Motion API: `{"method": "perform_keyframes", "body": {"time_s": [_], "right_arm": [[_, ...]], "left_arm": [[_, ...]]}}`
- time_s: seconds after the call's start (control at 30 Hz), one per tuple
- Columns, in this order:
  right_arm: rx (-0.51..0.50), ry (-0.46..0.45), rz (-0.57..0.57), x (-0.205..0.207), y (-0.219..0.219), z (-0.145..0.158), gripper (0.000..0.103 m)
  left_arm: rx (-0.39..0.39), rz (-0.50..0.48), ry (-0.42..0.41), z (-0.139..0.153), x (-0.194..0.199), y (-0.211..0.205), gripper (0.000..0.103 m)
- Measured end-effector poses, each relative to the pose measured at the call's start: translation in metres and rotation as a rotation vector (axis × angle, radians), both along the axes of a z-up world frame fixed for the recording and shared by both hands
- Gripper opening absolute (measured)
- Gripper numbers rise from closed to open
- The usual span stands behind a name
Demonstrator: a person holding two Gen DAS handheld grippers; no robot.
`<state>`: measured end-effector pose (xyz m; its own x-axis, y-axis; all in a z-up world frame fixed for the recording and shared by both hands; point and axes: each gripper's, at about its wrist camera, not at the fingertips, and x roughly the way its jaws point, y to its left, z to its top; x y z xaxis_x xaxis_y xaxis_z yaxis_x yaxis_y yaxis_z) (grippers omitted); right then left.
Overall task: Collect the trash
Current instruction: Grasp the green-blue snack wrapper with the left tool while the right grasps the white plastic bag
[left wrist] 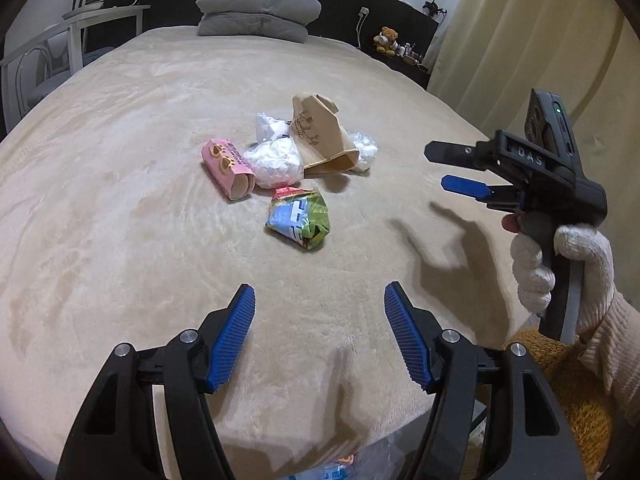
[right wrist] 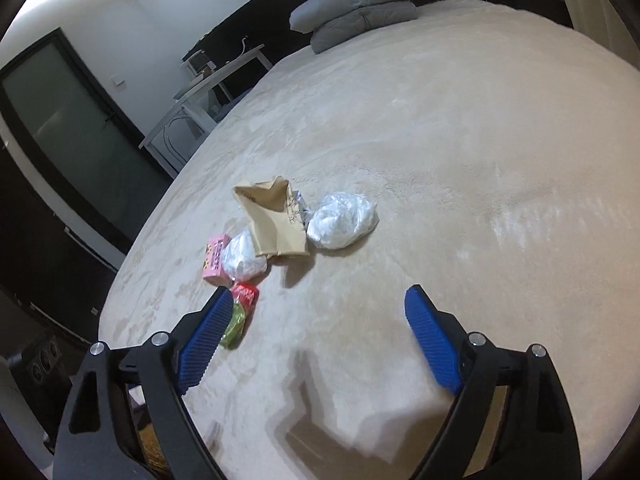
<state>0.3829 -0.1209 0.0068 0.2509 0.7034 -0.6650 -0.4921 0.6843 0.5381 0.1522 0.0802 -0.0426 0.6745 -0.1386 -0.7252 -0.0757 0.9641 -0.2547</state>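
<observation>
Trash lies in a heap mid-bed: a pink carton (left wrist: 229, 169) (right wrist: 215, 259), crumpled white plastic bags (left wrist: 274, 162) (right wrist: 343, 220), a brown paper bag (left wrist: 320, 134) (right wrist: 276, 222) and a green-blue snack wrapper (left wrist: 301, 218) (right wrist: 240, 314). My left gripper (left wrist: 320, 304) is open and empty, hovering above the bed short of the wrapper. My right gripper (right wrist: 319, 304) is open and empty; in the left wrist view the right gripper (left wrist: 434, 166) hangs to the right of the heap. The wrapper sits behind its left finger in the right wrist view.
The beige blanket (left wrist: 120, 200) covers the bed. Folded grey bedding (left wrist: 258, 10) lies at the head. A white table and chair (left wrist: 60, 48) stand on the left, curtains (left wrist: 520, 40) on the right. A teddy bear (left wrist: 386, 40) sits on the headboard shelf.
</observation>
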Motion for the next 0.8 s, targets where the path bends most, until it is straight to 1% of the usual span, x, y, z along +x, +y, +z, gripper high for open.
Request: {"method": "perform_keyframes", "body": {"time_s": [0.1,0.3,0.37,0.4,0.47,0.53,0.57,0.6,0.63,0.67,0.7,0.73,0.8], "right_arm": [[0.011,0.055,-0.022,0.023,0.012,-0.009,0.086],[0.072,0.212,-0.089,0.062,0.028,-0.031,0.086],[0.073,0.233,-0.103,0.068,0.031,-0.035,0.086],[0.070,0.242,-0.104,0.070,0.033,-0.036,0.086],[0.021,0.248,-0.101,0.073,0.040,-0.040,0.085],[-0.011,0.232,-0.092,0.074,0.046,-0.041,0.076],[-0.025,0.227,-0.087,0.074,0.049,-0.041,0.074],[-0.042,0.222,-0.091,0.075,0.050,-0.042,0.065],[-0.040,0.223,-0.093,0.077,0.050,-0.043,0.060],[-0.030,0.229,-0.090,0.079,0.050,-0.045,0.060],[-0.026,0.228,-0.083,0.079,0.050,-0.045,0.055],[-0.030,0.220,-0.075,0.079,0.051,-0.045,0.055],[-0.036,0.213,-0.063,0.078,0.052,-0.043,0.053]], "left_arm": [[0.014,-0.020,0.011,-0.002,0.017,0.001,0.066],[0.044,-0.061,0.059,-0.012,0.052,0.003,0.066],[0.067,-0.068,0.078,-0.018,0.062,0.004,0.066],[0.066,-0.070,0.088,-0.021,0.067,0.006,0.066],[0.057,-0.076,0.103,-0.026,0.075,0.010,0.066],[0.063,-0.101,0.097,-0.027,0.081,0.009,0.066],[0.069,-0.116,0.093,-0.027,0.083,0.007,0.066],[0.079,-0.127,0.091,-0.028,0.085,0.005,0.066],[0.090,-0.135,0.092,-0.029,0.089,0.004,0.066],[0.099,-0.142,0.095,-0.031,0.092,0.002,0.065],[0.105,-0.145,0.103,-0.033,0.095,0.002,0.065],[0.105,-0.142,0.110,-0.034,0.096,0.001,0.064],[0.123,-0.142,0.122,-0.036,0.097,-0.003,0.051]]}}
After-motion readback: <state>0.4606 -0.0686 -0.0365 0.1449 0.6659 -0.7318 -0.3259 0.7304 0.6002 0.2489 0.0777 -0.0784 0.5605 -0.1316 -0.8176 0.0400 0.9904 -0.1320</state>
